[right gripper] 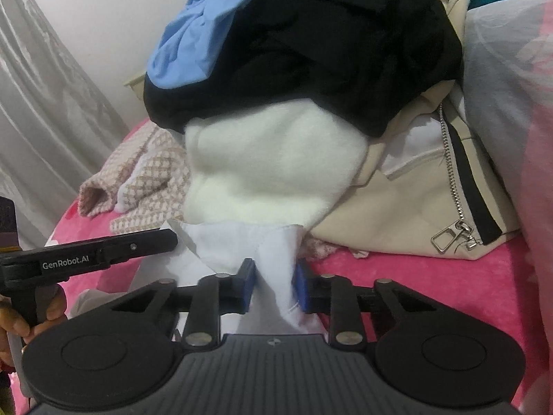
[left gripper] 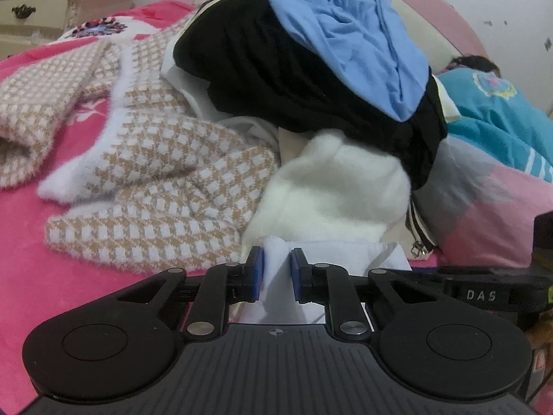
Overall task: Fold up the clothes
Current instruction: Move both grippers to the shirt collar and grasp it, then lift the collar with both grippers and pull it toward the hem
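A thin white garment (left gripper: 349, 254) lies at the near foot of a clothes pile on the pink bed. In the left wrist view my left gripper (left gripper: 276, 271) is shut on a fold of its hem, which stands up between the blue pads. In the right wrist view my right gripper (right gripper: 274, 283) is shut on another fold of the same white garment (right gripper: 235, 242). The left gripper (right gripper: 103, 252) shows there at the left, a hand on its handle. A fluffy white garment (left gripper: 328, 186) sits just behind the hem.
The pile holds a black garment (left gripper: 276, 69), a light blue one (left gripper: 356, 27) on top and a beige zipped jacket (right gripper: 414, 190). A tan-and-white checked sweater (left gripper: 155, 159) sprawls left. A person in teal (left gripper: 501, 121) lies at the right. A cream nightstand (left gripper: 52, 3) stands far left.
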